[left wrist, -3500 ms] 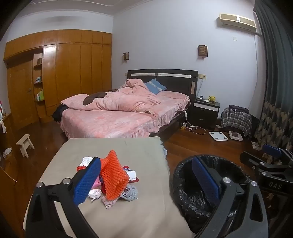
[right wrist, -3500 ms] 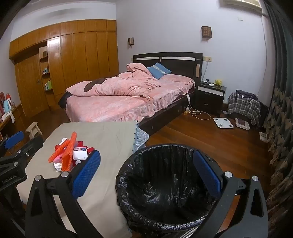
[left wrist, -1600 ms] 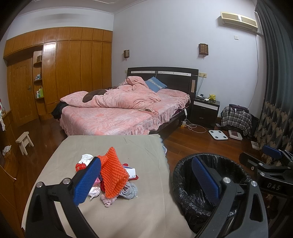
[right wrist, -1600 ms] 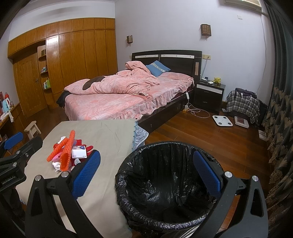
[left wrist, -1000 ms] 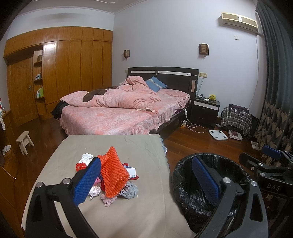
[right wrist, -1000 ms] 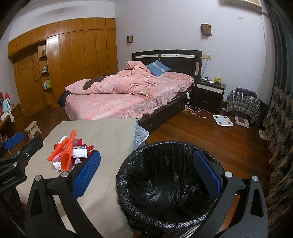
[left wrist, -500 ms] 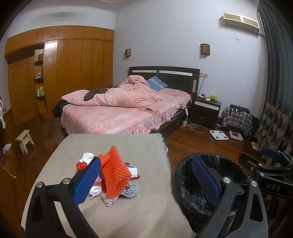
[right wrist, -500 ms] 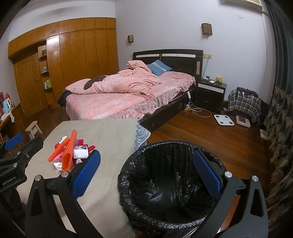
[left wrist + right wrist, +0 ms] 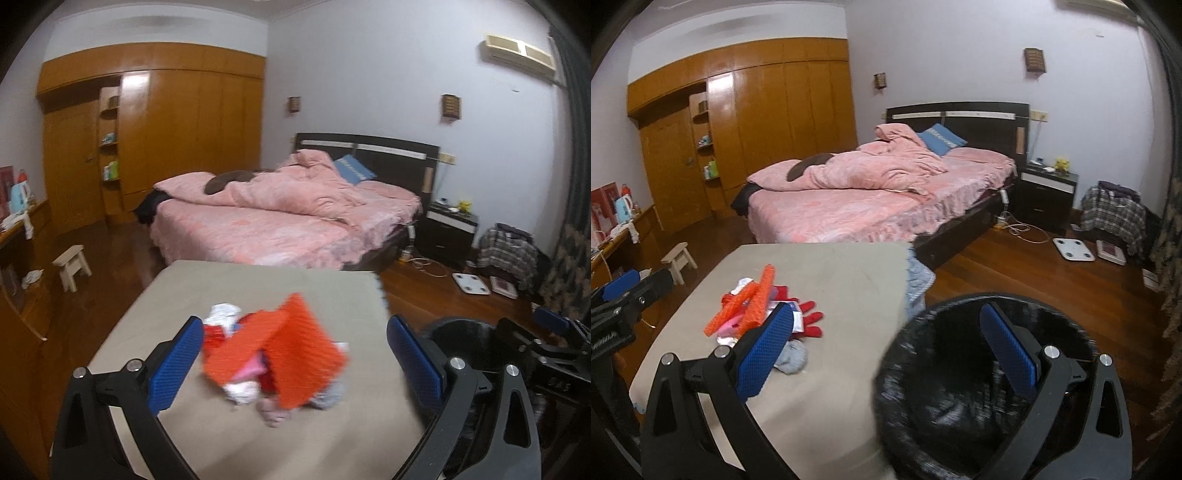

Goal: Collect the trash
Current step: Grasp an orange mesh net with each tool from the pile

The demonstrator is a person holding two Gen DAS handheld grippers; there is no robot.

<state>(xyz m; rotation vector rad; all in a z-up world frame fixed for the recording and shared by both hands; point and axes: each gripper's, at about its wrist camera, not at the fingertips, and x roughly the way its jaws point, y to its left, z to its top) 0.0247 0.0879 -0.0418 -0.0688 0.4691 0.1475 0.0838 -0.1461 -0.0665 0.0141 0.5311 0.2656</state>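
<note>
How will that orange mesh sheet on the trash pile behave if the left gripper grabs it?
The orange mesh sheet stands tented over the pile, so probably springy foam: light and likely to flex. Its open netting should grip the pads well. Lifting it may drag loose scraps beneath.

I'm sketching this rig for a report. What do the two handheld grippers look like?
Both match: the left gripper and right gripper each have two black angular fingers with triangular cut-outs, silver round bolts at the joints, and blue textured pads on the inner faces. White lettering marks each body, too blurred to read. No cables, hands or sleeves show.
</note>
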